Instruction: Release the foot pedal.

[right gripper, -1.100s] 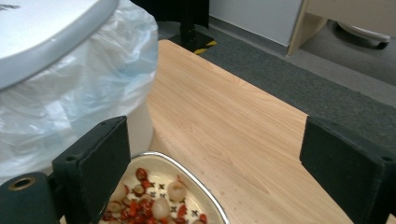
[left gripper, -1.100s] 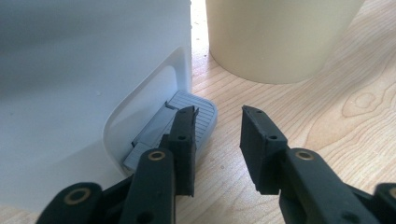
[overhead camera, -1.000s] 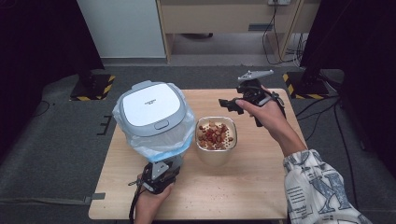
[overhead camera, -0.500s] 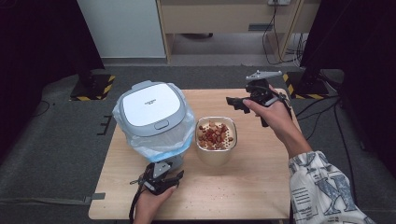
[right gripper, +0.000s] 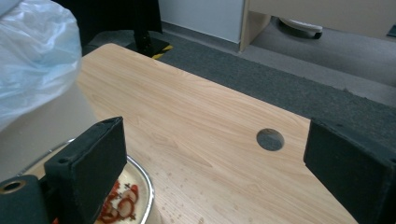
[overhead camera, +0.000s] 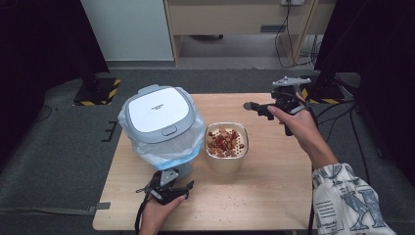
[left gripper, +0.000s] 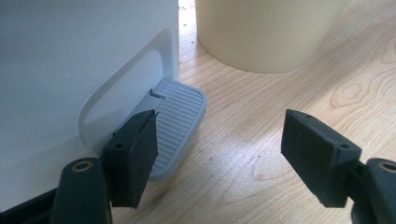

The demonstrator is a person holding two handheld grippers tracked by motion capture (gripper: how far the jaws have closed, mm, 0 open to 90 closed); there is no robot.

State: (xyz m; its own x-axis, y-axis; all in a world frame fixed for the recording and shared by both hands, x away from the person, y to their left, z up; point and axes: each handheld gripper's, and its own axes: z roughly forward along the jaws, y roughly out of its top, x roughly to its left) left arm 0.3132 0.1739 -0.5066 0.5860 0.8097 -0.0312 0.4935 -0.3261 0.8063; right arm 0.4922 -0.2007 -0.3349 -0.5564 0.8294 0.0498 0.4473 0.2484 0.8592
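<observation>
- Pedal bin [overhead camera: 159, 122], white and lined with a plastic bag [overhead camera: 188, 147], stands left of centre in the high view on the worktop [overhead camera: 274, 196].
- Left gripper [left gripper: 219, 149] sits released at the foot pedal [left gripper: 180, 121]; its jaws have just been opening, nothing pinched.
- Right gripper [overhead camera: 255, 107], upper right, hangs released above the worktop.
- Bowl [overhead camera: 226, 147] of scraps stands just beside the bin.

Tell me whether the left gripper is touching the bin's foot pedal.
Cannot tell. In the left gripper view the left gripper stands open; one pad overlaps the grey foot pedal, but neither contact nor gap shows plainly.
</observation>
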